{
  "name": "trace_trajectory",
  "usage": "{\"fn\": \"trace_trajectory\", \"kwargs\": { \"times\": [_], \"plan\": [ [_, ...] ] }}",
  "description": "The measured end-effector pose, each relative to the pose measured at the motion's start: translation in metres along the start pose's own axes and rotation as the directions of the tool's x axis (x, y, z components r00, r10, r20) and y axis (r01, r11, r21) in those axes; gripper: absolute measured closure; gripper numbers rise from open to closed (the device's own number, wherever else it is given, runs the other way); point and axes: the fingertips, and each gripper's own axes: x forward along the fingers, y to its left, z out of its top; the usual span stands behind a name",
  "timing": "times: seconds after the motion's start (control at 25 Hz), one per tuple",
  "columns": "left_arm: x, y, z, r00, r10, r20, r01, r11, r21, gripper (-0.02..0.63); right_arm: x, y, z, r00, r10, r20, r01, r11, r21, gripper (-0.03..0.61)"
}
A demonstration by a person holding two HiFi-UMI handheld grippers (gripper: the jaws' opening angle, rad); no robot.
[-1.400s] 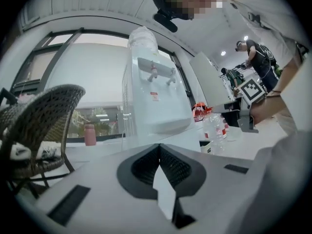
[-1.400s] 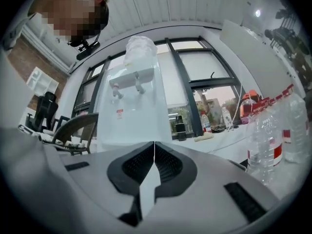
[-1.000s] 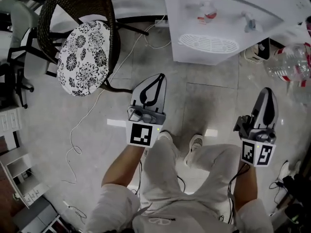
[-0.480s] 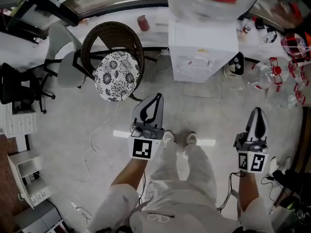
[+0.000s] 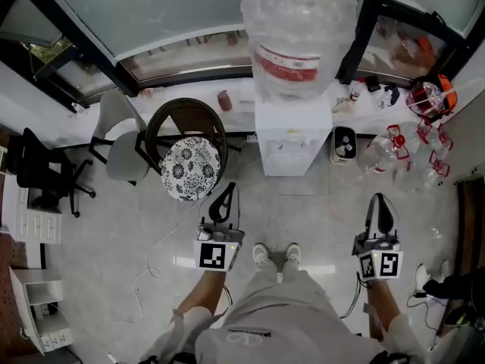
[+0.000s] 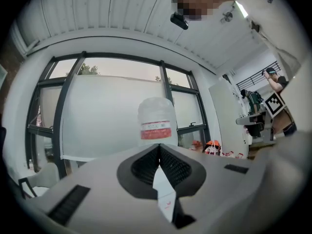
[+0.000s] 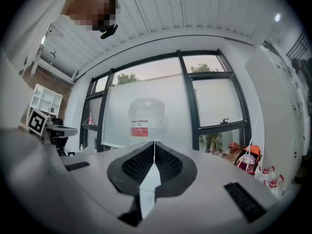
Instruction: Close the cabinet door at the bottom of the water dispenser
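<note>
A pale tiled floor before a dark-framed window was recorded, cluttered with a wicker chair at ten o'clock of the person's feet and empty bottles at two o'clock. The water dispenser, topped by a large bottle, was found at twelve o'clock, against the window sill.

The left gripper was observed clenched, nothing being held between its jaws. The right gripper was likewise clenched and empty. Both were held level at about the height of the large bottle and well apart from the dispenser.

The cabinet door is located at the foot of the dispenser front, which was seen only steeply from above. No door leaf was seen projecting, yet its state could not be confirmed.

The closing is judged either complete or not yet engaged. Should the door be found ajar, one gripper would need to be lowered to cabinet height and pressed flat against the door.
</note>
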Motion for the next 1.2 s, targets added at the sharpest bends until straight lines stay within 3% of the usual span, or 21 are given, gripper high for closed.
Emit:
{"fn": "trace_trajectory", "kwargs": {
  "times": [0.2,0.4,0.8,1.2],
  "plan": [
    [-0.018,0.009,0.024,1.000,0.012,0.017,-0.012,1.000,0.006,0.606,-0.032,0.005,0.009,0.999,-0.001,-0.049,0.001,1.000,0.001,0.560],
    [-0.023,-0.004,0.021,0.999,-0.004,0.041,0.005,1.000,-0.007,0.606,-0.061,0.003,0.009,0.998,-0.026,-0.058,0.026,1.000,0.000,0.563],
    [-0.015,-0.012,0.026,0.997,-0.057,0.057,0.057,0.998,0.010,0.606,-0.059,0.010,0.017,0.999,-0.032,-0.027,0.032,0.999,0.005,0.563],
    [-0.015,-0.007,0.022,0.997,-0.052,0.063,0.052,0.999,0.008,0.606,-0.053,0.008,0.014,0.999,-0.039,-0.032,0.039,0.999,0.003,0.563]
  ]
}}
